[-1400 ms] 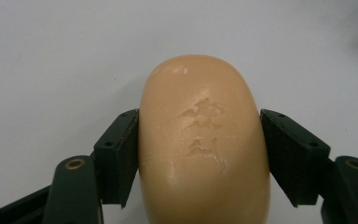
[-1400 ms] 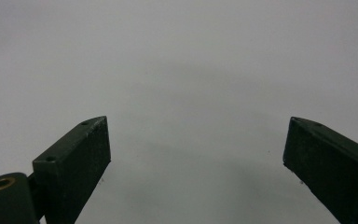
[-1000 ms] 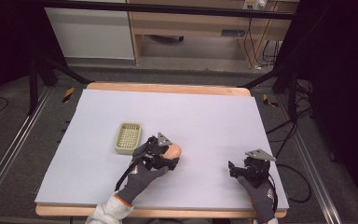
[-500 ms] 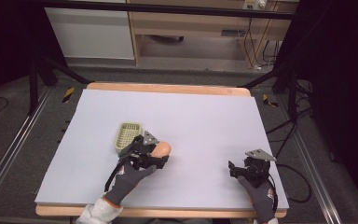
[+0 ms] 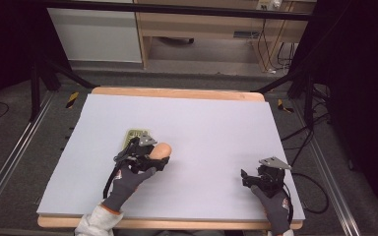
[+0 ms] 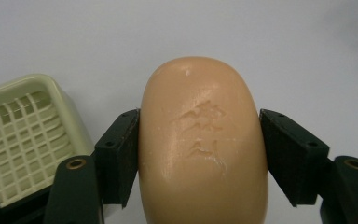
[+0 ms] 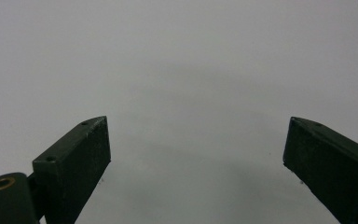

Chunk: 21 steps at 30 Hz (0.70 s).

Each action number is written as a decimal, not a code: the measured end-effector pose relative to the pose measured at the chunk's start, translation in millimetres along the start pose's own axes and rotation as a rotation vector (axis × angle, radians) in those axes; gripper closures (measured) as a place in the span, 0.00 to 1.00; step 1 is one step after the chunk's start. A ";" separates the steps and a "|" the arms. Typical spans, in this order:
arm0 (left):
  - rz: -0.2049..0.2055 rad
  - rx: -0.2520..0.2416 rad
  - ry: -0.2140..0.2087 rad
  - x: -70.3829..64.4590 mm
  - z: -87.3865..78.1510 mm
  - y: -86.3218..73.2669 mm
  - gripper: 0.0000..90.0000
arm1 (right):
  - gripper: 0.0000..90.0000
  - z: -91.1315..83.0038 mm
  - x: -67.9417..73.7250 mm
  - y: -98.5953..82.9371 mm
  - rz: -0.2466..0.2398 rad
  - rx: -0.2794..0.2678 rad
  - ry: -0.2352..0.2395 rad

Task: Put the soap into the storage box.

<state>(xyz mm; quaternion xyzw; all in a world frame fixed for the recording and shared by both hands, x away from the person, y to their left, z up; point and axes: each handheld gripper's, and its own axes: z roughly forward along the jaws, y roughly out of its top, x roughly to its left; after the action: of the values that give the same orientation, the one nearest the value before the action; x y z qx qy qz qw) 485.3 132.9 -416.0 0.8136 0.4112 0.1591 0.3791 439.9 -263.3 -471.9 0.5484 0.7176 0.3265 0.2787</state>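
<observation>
A peach bar of soap (image 6: 204, 140) with a stamped mark sits between the jaws of my left gripper (image 6: 203, 122), which is shut on its two long sides. From above, the soap (image 5: 162, 148) sticks out of the left gripper (image 5: 155, 155) just right of a pale green slatted soap dish (image 5: 134, 136). That dish (image 6: 23, 135) lies to the soap's left, partly behind the left jaw. My right gripper (image 5: 255, 178) rests near the front right of the mat, and its jaws (image 7: 196, 140) stand wide open over bare surface.
A pale grey mat (image 5: 206, 123) covers a wooden table whose rim (image 5: 177, 93) shows at the far side. A cable (image 5: 305, 182) trails off the right edge. Dark stand legs and rails flank the table on the floor.
My left gripper has carried the soap to the left, up beside the soap dish. The right gripper has stayed where it was.
</observation>
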 end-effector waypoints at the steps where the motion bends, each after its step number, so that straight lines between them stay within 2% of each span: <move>1: -0.008 -0.004 0.008 2.9 -1.3 0.7 0.35 | 0.09 0.1 0.9 0.3 0.003 0.002 0.002; 10: -0.028 -0.010 0.024 14.0 -1.8 3.3 0.35 | 0.09 0.6 1.4 0.5 -0.001 0.003 0.003; 21: -0.070 -0.030 0.061 36.5 -8.5 7.0 0.35 | 0.09 1.4 2.2 0.7 0.000 0.005 0.002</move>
<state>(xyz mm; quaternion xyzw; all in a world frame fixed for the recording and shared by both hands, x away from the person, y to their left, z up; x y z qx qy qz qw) 506.6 163.3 -407.0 0.7877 0.4485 0.1763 0.3839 440.9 -260.9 -472.4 0.5488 0.7187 0.3254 0.2764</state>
